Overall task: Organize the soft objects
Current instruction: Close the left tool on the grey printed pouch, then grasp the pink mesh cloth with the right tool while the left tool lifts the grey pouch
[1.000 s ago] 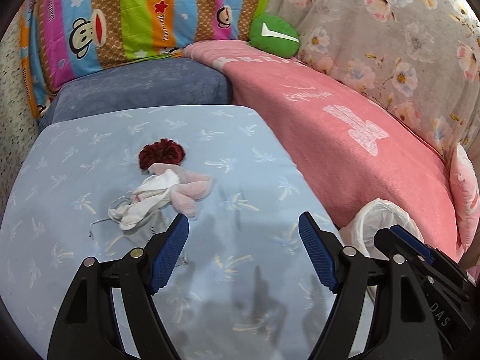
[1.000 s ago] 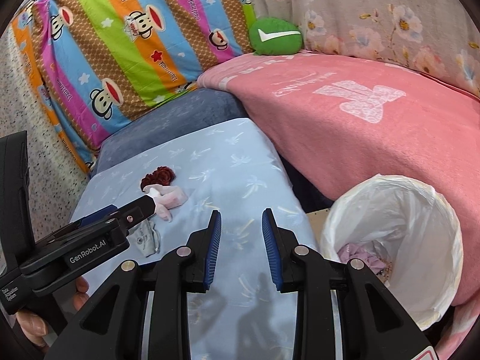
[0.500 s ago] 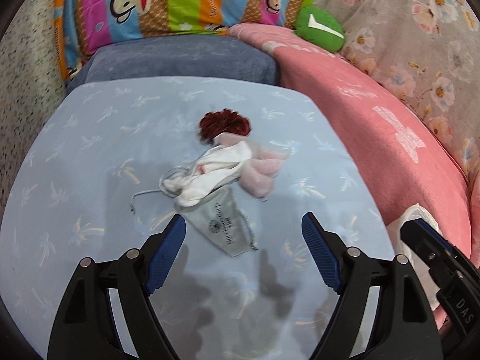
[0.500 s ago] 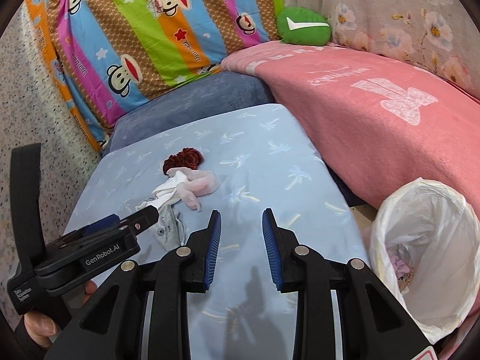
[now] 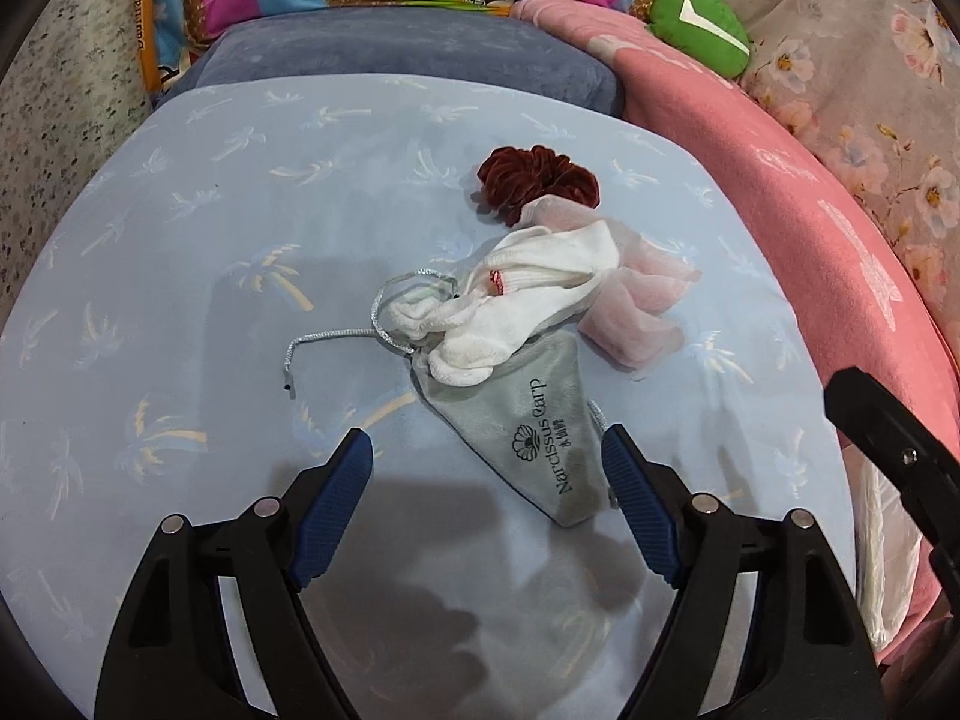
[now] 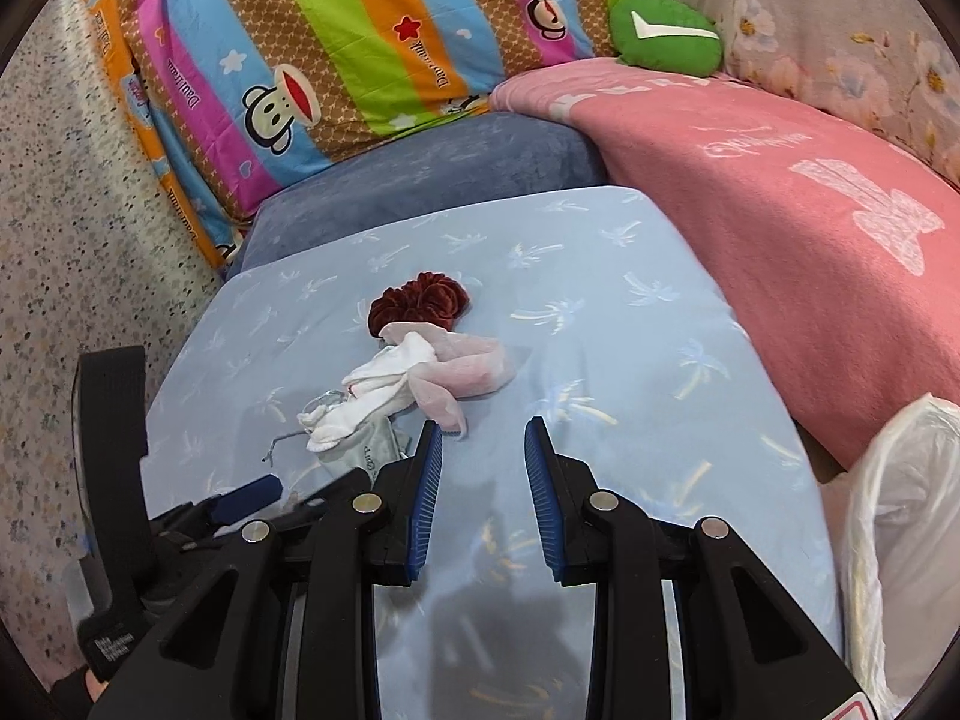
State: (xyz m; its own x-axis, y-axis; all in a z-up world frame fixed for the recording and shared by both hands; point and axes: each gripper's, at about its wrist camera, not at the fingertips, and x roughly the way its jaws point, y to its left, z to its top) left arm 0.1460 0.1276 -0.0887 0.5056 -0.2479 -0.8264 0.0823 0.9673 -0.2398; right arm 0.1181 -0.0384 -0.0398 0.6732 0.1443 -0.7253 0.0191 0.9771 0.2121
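A small heap of soft things lies at the centre of the left wrist view on a pale blue palm-print cloth (image 5: 180,276). Lowest in the frame is a grey velvet drawstring pouch (image 5: 534,426) with dark lettering, its silver cord (image 5: 336,339) looping out to the left. A white sock (image 5: 522,306) is draped over the pouch's mouth, a sheer pink fabric piece (image 5: 642,300) spreads to the right of the sock and touches it, and a dark red velvet scrunchie (image 5: 534,180) sits just above, partly under the pink piece.

The left gripper (image 5: 486,498) hovers at the bottom of the frame with its jaws spread wide; they have just narrowed a little, and the pouch's lower end lies between the blue pads without either pad pressing on it. In the right wrist view the right gripper (image 6: 483,474) stands at lower centre, jaws partly apart and holding nothing, just right of the heap.

Around the cloth: a grey-blue cushion (image 5: 384,60) above, a striped cartoon-monkey pillow (image 6: 336,42) at top, a pink blanket (image 6: 780,180) at right, a green plush (image 6: 666,30) at upper right, and a white plastic bag (image 6: 900,510) at the lower right edge
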